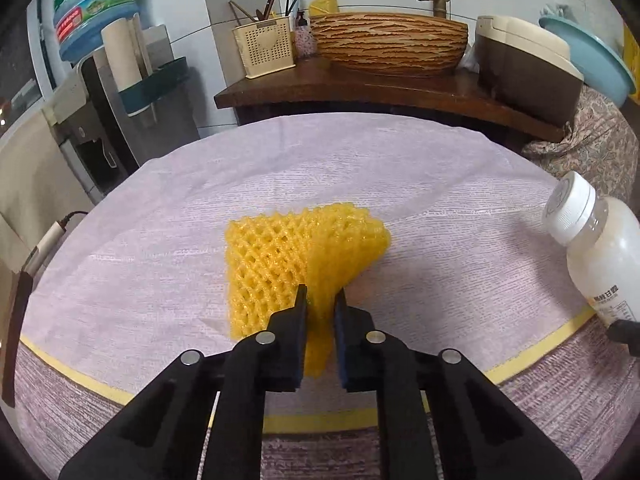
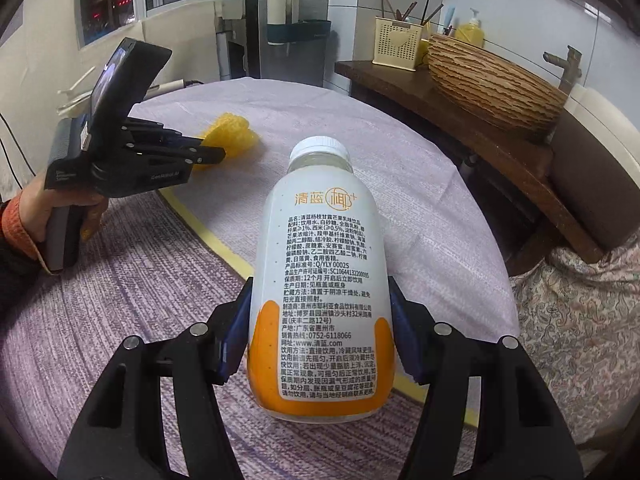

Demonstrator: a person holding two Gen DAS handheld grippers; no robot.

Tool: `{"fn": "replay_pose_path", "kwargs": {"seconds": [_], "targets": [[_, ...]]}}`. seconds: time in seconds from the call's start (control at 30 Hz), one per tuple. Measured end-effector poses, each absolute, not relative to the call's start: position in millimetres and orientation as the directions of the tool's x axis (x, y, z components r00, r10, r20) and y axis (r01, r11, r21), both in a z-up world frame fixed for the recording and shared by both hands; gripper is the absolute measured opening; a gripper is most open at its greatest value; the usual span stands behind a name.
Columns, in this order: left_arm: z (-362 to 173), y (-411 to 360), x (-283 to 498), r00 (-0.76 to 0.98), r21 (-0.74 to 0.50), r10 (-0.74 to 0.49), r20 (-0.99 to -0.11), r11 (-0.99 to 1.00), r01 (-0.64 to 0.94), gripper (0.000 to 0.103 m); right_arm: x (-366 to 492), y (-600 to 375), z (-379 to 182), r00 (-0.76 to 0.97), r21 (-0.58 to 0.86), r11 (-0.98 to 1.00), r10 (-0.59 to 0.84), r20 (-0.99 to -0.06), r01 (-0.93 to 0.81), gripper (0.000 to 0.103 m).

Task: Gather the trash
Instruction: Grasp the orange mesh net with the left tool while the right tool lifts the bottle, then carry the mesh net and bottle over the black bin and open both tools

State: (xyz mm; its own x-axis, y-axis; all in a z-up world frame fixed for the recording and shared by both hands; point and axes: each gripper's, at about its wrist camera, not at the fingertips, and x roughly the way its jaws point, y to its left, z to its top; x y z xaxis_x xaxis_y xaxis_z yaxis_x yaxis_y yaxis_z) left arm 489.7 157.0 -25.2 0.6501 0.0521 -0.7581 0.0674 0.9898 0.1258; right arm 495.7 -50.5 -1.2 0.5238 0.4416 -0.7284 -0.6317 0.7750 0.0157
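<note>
The yellow foam fruit net (image 1: 298, 256) lies on the cloth-covered surface (image 1: 440, 184) a little in from its near edge, and its near end is gathered up and pinched between the pads of the left hand-held gripper (image 1: 321, 300), whose jaws stand narrow around the squashed mesh. The rest of the net fans out ahead of that gripper, away from the near edge, so its long axis runs roughly along the gripper's own pointing line; a lift, I judge, would draw the loose end off the cloth after the gripped end. The right wrist view shows the same grip from the side (image 2: 222, 156), with a hand (image 2: 60, 204) on the handle. To the right, the drink bottle (image 2: 320, 280) is clamped across its lower body by the right hand-held gripper (image 2: 320, 322), cap pointing away, clear of the cloth. No bin shows in either view.
</note>
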Motion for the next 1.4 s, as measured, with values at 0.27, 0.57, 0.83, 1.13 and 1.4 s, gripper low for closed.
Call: {"fn": "replay_pose_path", "kwargs": {"seconds": [0.27, 0.57, 0.83, 1.13, 1.4], "targets": [[-8.4, 141.5, 442.7, 0.665, 0.049, -0.041, -0.745, 0.992, 0.115, 0.012, 459.6, -68.6, 6.7, 0.543, 0.089, 0.804, 0.475, -0.693, -0.588, 0.062], [23.3, 81.9, 321.9, 0.694, -0.019, -0.204, -0.690, 0.964, 0.265, 0.012, 370.8, -122.0, 17.8, 0.608, 0.157, 0.835, 0.500, -0.617, -0.527, 0.062], [30.9, -9.6, 228.2, 0.682, -0.049, -0.368, -0.632, 0.898, 0.438, 0.012, 279.6, -211.3, 5.6, 0.689, 0.190, 0.903, 0.419, -0.591, -0.386, 0.062], [-1.1, -102.8, 192.4, 0.575, -0.144, -0.508, -0.641, 0.815, 0.561, 0.012, 206.4, -285.9, -19.7, 0.757, 0.173, 0.961, 0.276, -0.592, -0.215, 0.062], [-55.0, -190.3, 204.3, 0.468, -0.188, -0.542, -0.698, 0.769, 0.611, 0.012, 151.2, -342.2, -45.9, 0.782, 0.099, 0.994, 0.092, -0.617, -0.039, 0.062]]}}
